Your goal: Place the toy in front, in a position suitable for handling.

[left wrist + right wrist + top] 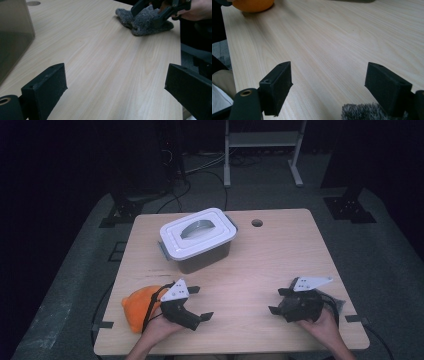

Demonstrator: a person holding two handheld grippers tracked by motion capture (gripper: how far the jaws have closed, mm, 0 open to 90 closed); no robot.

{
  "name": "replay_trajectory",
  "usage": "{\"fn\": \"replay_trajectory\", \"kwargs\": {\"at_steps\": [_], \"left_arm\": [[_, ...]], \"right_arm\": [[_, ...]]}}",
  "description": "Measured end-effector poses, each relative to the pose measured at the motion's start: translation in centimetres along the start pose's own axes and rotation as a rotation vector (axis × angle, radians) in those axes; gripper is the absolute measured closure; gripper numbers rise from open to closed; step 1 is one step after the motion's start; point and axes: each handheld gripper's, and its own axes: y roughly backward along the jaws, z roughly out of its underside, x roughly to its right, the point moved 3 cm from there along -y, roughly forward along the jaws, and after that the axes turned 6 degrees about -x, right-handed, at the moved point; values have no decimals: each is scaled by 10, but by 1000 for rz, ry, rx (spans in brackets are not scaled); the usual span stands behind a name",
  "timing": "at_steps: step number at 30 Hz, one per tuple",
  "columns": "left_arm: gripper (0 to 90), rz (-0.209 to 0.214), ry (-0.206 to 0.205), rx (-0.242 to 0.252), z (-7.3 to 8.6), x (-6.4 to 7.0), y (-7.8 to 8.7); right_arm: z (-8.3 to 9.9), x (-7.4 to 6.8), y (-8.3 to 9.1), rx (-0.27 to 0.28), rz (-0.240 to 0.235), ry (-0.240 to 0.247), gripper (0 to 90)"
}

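Observation:
My left gripper (201, 303) is held low over the table's front left, open, with nothing between its jaws (116, 82). Just behind that hand lies an orange plush toy (136, 307), whose edge also appears at the top left of the right gripper view (253, 4). My right gripper (277, 301) hovers at the front right, open and empty too (328, 82). A fuzzy dark grey cloth (145, 21) lies under and beside it, and a tuft of it shows below the right jaw (362, 112). Both grippers point toward the middle of the table.
A grey storage bin with a white handled lid (197, 240) stands at the back centre-left; its wall (12, 37) is close to my left jaw. A round cable hole (257, 223) sits in the light wooden tabletop (250, 270). The floor beyond is dark, with stands and cables.

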Motion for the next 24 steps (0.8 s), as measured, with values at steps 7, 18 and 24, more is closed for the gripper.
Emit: {"fn": "replay_trajectory", "kwargs": {"at_steps": [7,18,24], "left_arm": [[39,1,-40,18,-11,4,12],[46,-61,-94,49,-18,-3,55],[46,-118,-115,66,-16,-13,85]], "right_arm": [[2,4,2,13,-11,-19,203],[-1,-1,0,3,0,-5,203],[-1,-1,0,-1,3,1,203]]}}
